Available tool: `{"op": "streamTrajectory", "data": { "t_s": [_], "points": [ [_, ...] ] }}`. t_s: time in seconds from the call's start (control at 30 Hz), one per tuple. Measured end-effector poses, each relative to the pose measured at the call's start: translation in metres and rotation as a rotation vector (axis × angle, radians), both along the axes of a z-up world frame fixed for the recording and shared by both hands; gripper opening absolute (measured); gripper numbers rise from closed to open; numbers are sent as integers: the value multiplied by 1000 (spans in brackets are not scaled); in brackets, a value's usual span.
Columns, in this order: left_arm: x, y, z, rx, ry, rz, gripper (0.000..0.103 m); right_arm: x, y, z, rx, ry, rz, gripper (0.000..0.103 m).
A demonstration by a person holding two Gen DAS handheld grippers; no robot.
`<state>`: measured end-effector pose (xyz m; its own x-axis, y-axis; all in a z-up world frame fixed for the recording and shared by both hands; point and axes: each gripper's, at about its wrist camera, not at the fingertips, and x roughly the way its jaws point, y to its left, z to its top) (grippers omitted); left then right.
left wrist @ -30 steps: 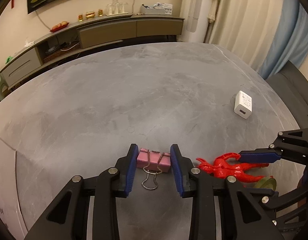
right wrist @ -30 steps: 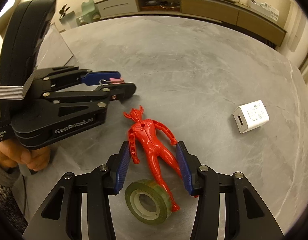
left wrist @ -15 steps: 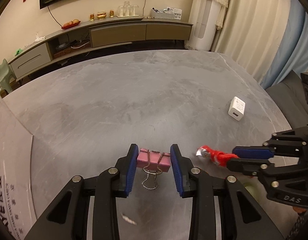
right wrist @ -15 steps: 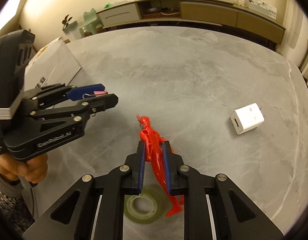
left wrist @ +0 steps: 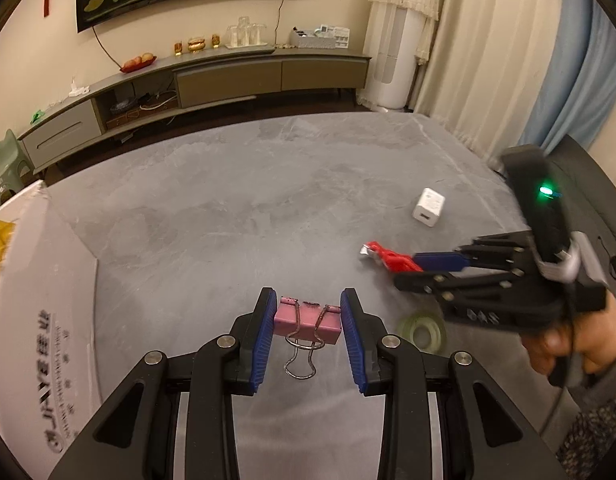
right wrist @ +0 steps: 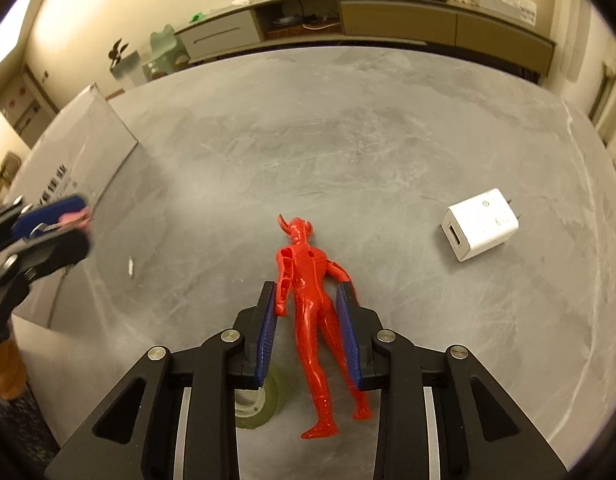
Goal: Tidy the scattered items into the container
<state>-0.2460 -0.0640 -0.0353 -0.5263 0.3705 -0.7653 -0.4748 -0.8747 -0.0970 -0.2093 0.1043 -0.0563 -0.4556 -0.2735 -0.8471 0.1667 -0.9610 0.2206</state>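
Right gripper point(right wrist: 309, 330) clamped on red figure point(right wrist: 308, 280) — now lifted, left gripper point(left wrist: 308, 330) still pinching pink clip point(left wrist: 308, 320).

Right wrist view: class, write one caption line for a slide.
Right tongs grip a red toy figure above a grey table, white charger nearby.

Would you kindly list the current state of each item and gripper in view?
left gripper: shut on the pink binder clip
pink binder clip: held off the table, wire handles hanging down
right gripper: shut on the red toy figure
red toy figure: gripped at the torso
tape roll: lying flat on the table
white charger: resting on the table, untouched
cardboard box: open
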Motion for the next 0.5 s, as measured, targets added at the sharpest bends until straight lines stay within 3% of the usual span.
{"op": "streamTrajectory", "data": {
  "t_s": [0.13,0.2,0.5],
  "points": [
    [22,-12,18,18,19,-13,34,0,11,8,-112,-9,-35,16],
    [34,-17,26,23,29,-21,34,0,12,13,-160,-10,-38,16],
    [55,-45,35,39,25,14,34,9,-6,21,-185,-7,-25,16]
  ]
}}
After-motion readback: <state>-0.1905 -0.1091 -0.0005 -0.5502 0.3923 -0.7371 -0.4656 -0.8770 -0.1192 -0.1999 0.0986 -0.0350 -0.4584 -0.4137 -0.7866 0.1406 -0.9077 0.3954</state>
